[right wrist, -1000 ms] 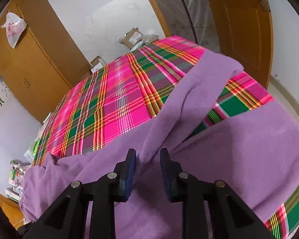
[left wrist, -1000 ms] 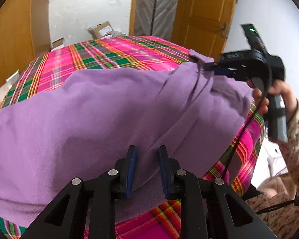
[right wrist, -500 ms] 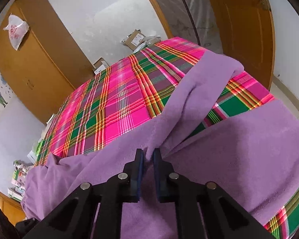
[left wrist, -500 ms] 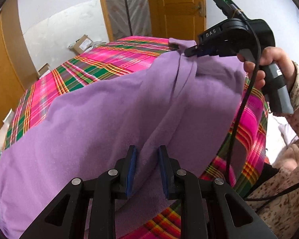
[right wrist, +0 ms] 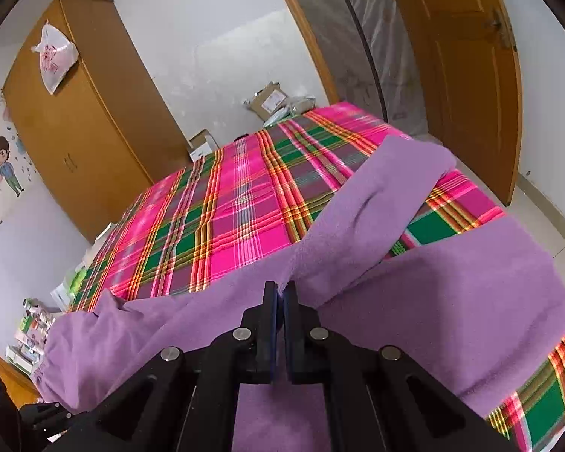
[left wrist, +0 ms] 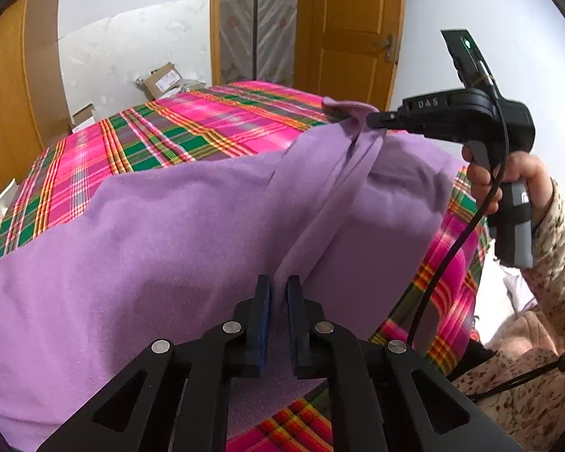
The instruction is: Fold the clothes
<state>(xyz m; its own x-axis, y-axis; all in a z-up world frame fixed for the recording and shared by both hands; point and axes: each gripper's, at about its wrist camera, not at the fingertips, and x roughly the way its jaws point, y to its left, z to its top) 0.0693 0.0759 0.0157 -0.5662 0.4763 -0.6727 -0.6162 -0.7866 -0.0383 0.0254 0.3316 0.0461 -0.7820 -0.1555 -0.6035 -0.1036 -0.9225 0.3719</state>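
Plaid pink-green bedspread (right wrist: 222,218), soft purple fleece garment (left wrist: 150,245) bunched, left claw (left wrist: 278,293) and right claw (right wrist: 280,293) each pinching a fold

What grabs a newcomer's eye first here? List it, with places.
A big purple garment sprawls over the near side of a loud pink-and-green plaid bedspread. Both grippers pinch it: the left gripper near the camera, the right gripper further off at the right, lifting a fold.
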